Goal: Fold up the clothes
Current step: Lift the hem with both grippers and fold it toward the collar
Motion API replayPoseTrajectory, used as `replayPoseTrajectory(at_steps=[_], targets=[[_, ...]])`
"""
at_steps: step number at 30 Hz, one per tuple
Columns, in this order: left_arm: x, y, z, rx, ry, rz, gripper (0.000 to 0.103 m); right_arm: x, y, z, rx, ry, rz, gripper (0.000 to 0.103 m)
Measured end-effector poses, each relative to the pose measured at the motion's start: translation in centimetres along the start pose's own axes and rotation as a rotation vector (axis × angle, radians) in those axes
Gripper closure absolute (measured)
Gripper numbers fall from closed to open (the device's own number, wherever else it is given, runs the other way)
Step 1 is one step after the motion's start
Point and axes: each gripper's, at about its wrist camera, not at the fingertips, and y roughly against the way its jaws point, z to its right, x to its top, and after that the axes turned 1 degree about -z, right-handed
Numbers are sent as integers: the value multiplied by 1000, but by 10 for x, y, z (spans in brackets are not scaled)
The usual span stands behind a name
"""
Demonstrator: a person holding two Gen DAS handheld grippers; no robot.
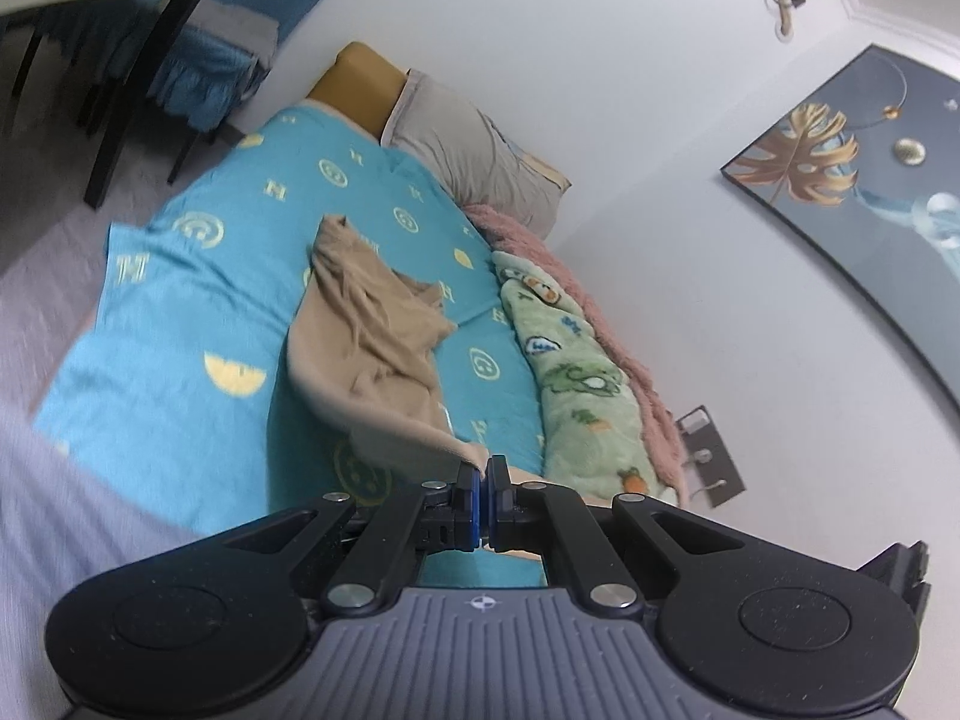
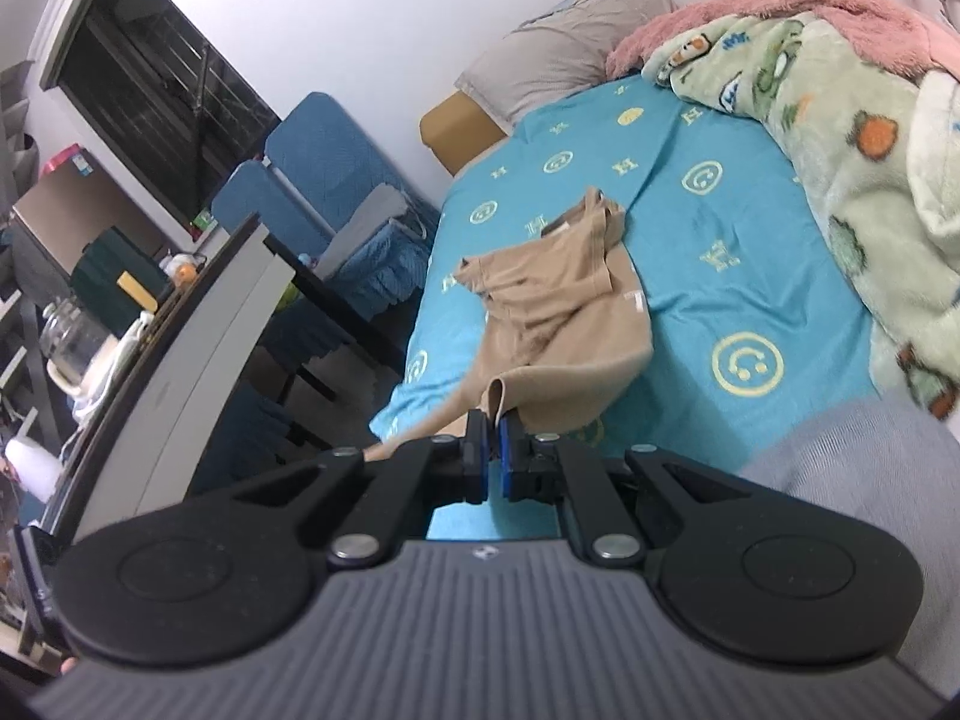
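A tan shirt [image 1: 372,336] lies crumpled on the turquoise bed sheet [image 1: 180,312], with its near hem lifted off the bed. My left gripper [image 1: 483,468] is shut on one corner of that hem. In the right wrist view the same tan shirt [image 2: 558,306] stretches from mid-bed toward me, and my right gripper [image 2: 495,420] is shut on the other hem corner, which folds up between its blue pads. The far collar end rests flat on the turquoise bed sheet [image 2: 720,228].
A green cartoon blanket [image 2: 840,180] and a pink fleece [image 2: 750,6] are heaped along the wall side of the bed. A grey pillow [image 2: 570,42] lies at the head. Blue chairs [image 2: 312,180] and a dark table [image 2: 198,324] stand beside the bed. A grey sleeve [image 2: 840,462] shows near right.
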Motion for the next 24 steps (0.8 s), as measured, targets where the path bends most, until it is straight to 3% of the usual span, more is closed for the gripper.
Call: replayPoseTrajectory(at_steps=[5,12,17,24], targets=[[51,-47,16,81,-76,-11,101,36,-45,4,-20,-2,-14,96],[106,-153,4,183,-150,-9,101,86,-145,31,-80,-18,-56,96],[124,-238,-27,272,-185,-28,101,107,-225,56,-133,-19,-103,96],[122,-335,-91,387,-235,-88,101,101,-332,92,-201,24,-187,96]])
